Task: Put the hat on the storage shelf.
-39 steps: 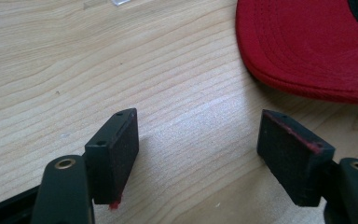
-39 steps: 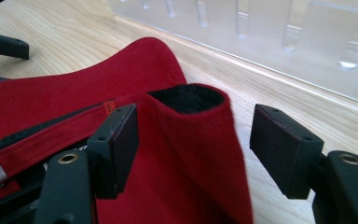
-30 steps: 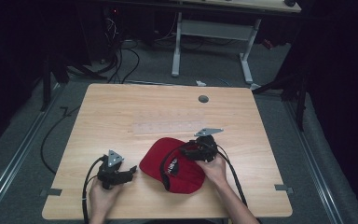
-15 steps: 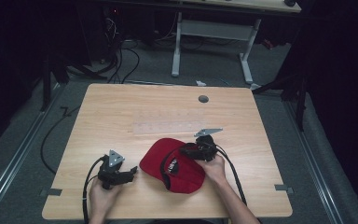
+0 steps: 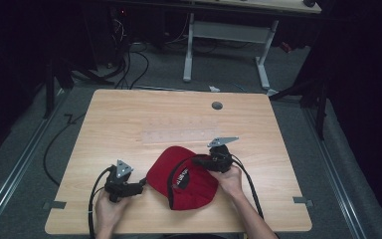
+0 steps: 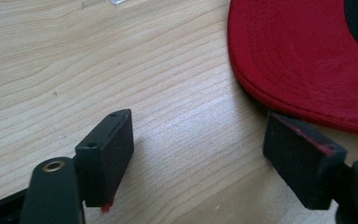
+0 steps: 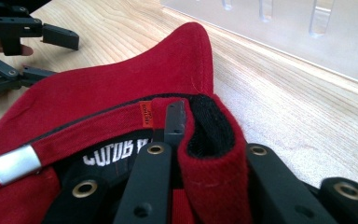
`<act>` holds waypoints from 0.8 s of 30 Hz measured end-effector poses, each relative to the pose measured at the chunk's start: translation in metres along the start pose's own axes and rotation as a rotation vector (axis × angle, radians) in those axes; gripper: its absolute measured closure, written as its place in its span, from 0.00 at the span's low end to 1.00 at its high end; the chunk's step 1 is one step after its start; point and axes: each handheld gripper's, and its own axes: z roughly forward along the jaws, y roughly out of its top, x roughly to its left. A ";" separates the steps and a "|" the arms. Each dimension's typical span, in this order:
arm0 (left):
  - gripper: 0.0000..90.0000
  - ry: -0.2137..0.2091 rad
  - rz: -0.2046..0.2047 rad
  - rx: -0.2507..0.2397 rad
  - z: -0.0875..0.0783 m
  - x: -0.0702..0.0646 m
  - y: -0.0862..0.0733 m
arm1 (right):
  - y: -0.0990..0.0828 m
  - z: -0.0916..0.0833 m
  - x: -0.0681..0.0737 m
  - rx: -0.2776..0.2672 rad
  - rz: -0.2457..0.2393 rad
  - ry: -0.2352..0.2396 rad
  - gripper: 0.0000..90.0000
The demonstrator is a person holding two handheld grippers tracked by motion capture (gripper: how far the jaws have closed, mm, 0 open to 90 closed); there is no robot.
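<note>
A red cap (image 5: 184,179) lies upside down on the wooden table (image 5: 129,114), near its front edge. In the right gripper view, my right gripper (image 7: 191,126) is shut on the cap's (image 7: 121,102) rim, red fabric and black lining pinched between the jaws. These jaws have just been closing. That gripper (image 5: 196,160) sits at the cap's right side. My left gripper (image 5: 142,183) rests on the table just left of the cap. Its jaws (image 6: 198,126) have just been opening and stand wide with bare wood between them, the brim (image 6: 307,60) a little beyond the right fingertip.
A clear plastic plate (image 5: 179,134) lies flat on the table behind the cap. A round cable hole (image 5: 217,105) sits near the far edge. Cables (image 5: 54,144) run on the floor at the left. A white desk frame (image 5: 224,35) stands beyond the table.
The cap's rim at the right gripper looks gathered slightly. Both hands stay about where they were.
</note>
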 end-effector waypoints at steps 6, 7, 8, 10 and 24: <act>0.22 0.015 -0.004 0.001 0.001 0.001 0.000 | 0.002 -0.008 0.006 -0.008 -0.005 -0.002 0.90; 0.22 0.015 -0.005 0.001 0.001 0.001 0.000 | 0.003 -0.010 0.007 -0.017 -0.005 0.001 0.90; 0.22 0.015 -0.005 0.001 0.001 0.001 0.000 | 0.004 -0.014 0.010 -0.028 -0.002 -0.001 0.90; 0.22 0.017 -0.005 0.000 0.001 0.001 0.000 | 0.004 -0.015 0.010 -0.030 -0.004 -0.001 0.90; 0.22 0.028 -0.014 -0.005 0.003 0.001 0.001 | 0.012 -0.036 0.016 -0.062 0.017 -0.048 0.91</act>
